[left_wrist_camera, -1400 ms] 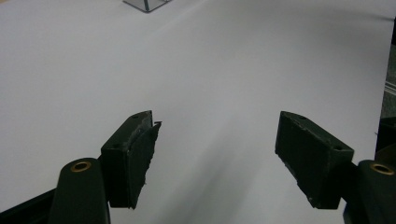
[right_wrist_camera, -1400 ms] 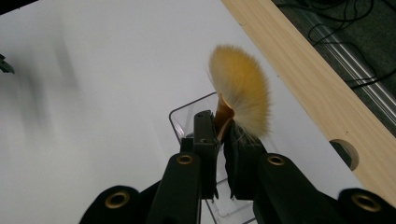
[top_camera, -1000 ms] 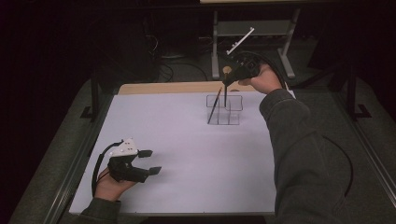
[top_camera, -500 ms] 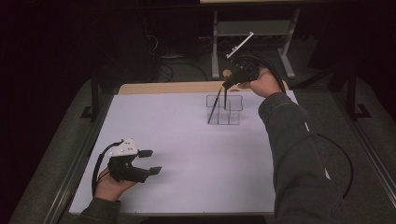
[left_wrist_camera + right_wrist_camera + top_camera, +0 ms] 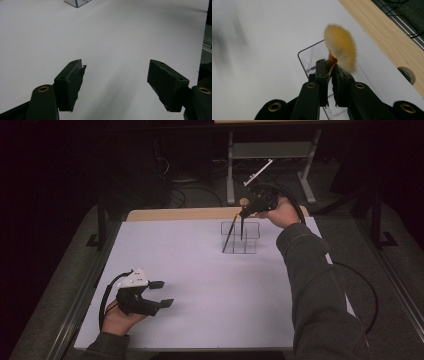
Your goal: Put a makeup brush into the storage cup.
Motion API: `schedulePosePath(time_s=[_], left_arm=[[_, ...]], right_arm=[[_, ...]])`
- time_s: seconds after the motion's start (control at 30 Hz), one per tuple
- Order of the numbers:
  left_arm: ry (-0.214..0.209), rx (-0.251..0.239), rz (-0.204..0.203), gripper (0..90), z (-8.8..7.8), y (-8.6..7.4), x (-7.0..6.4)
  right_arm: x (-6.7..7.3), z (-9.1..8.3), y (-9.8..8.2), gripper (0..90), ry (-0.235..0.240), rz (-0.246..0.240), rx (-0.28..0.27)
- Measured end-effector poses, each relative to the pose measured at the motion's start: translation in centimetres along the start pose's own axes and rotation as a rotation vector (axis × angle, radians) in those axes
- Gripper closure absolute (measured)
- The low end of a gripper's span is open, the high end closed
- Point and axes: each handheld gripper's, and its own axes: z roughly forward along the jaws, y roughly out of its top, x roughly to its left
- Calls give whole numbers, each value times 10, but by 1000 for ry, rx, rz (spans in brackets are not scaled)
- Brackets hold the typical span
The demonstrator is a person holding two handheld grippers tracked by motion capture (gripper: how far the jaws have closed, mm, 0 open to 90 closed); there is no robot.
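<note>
One makeup brush (image 5: 340,53), soft fan of golden-tan bristles on a copper-coloured ferrule, was clamped between the closed jaws of the right gripper (image 5: 329,75), bristles up. Its dark handle (image 5: 242,227) pointed down into one clear acrylic organiser (image 5: 241,238), a box with square compartments and rounded corners, near the far edge of the table. A second dark-handled brush (image 5: 229,234) leaned tilted in the organiser; which compartment, I could not tell. The white matte tabletop (image 5: 200,285) had a light wood strip (image 5: 180,214) along its far edge. The left gripper (image 5: 160,293) sat at the near left corner, jaws spread wide, holding nothing.
</note>
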Motion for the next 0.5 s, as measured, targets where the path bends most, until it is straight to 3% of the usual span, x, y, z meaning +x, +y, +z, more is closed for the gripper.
schedulePosePath(time_s=[0.5], left_arm=[[-2, 1, 7, 281, 1, 0, 0]], right_arm=[[-3, 8, -10, 827, -5, 21, -6]])
